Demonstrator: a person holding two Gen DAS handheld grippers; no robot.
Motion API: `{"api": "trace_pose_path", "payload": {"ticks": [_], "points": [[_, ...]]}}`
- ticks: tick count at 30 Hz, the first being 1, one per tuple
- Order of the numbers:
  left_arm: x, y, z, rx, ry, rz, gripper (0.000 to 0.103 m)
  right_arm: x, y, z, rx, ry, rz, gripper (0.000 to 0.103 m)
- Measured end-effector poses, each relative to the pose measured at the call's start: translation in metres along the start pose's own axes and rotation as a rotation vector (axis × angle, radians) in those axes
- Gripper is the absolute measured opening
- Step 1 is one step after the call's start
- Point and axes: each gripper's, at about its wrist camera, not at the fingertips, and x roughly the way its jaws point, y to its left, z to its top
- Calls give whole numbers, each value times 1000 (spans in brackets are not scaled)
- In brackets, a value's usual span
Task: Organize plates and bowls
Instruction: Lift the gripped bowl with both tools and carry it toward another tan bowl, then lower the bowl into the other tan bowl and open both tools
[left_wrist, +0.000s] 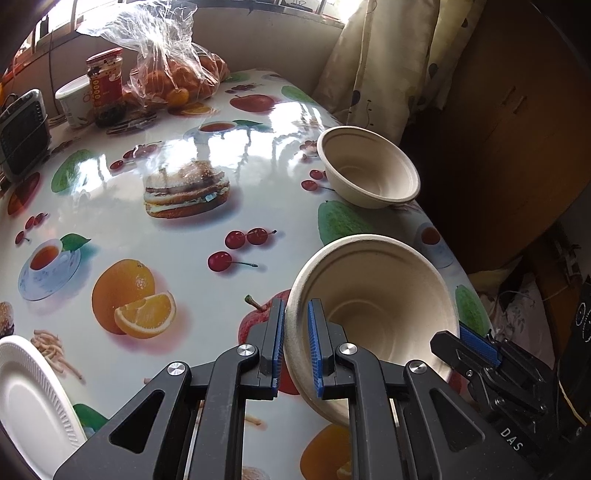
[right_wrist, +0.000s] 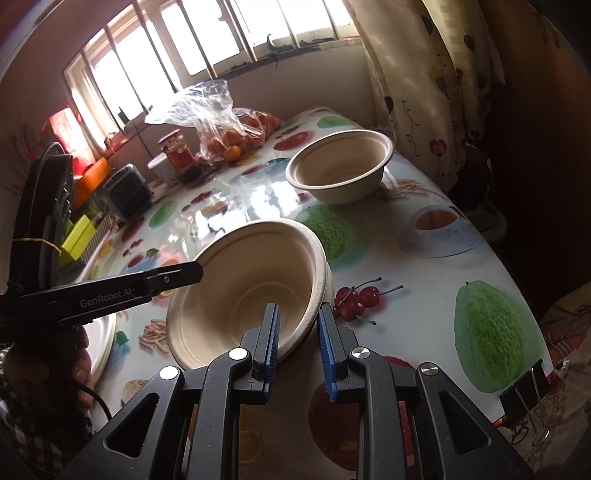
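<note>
Near bowl (left_wrist: 373, 306): lifted, tilted, rim clamped by left claw (left_wrist: 296, 343) and right claw (right_wrist: 297, 339) on opposite sides, likely for stacking into far bowl (left_wrist: 369, 166) by surface (left_wrist: 147, 221) edge.

We note a barred window (right_wrist: 192, 48) letting in bright daylight, patterned curtains (right_wrist: 417, 85) at the right, a wooden cabinet (left_wrist: 517, 122), and a glossy fruit-print table (left_wrist: 177, 221).

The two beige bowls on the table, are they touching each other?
Apart. The left wrist view shows the held bowl and the far bowl with printed tablecloth visible between them; the right wrist view shows the same gap.
</note>
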Motion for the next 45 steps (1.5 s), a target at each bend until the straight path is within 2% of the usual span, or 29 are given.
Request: {"api": "trace_pose_path", "payload": {"ticks": [21, 36, 39, 45], "points": [[-1, -1, 0, -1, 0, 1, 13, 0, 2, 0, -18, -5, -22, 21], [0, 0, 0, 0, 1, 3, 13, 1, 4, 0, -44, -4, -44, 32], [-2, -3, 0, 14, -9, 18, 13, 2, 5, 0, -47, -8, -47, 36], [-5, -5, 1, 27, -29, 30, 17, 1, 4, 0, -52, -12, -62, 42]]}}
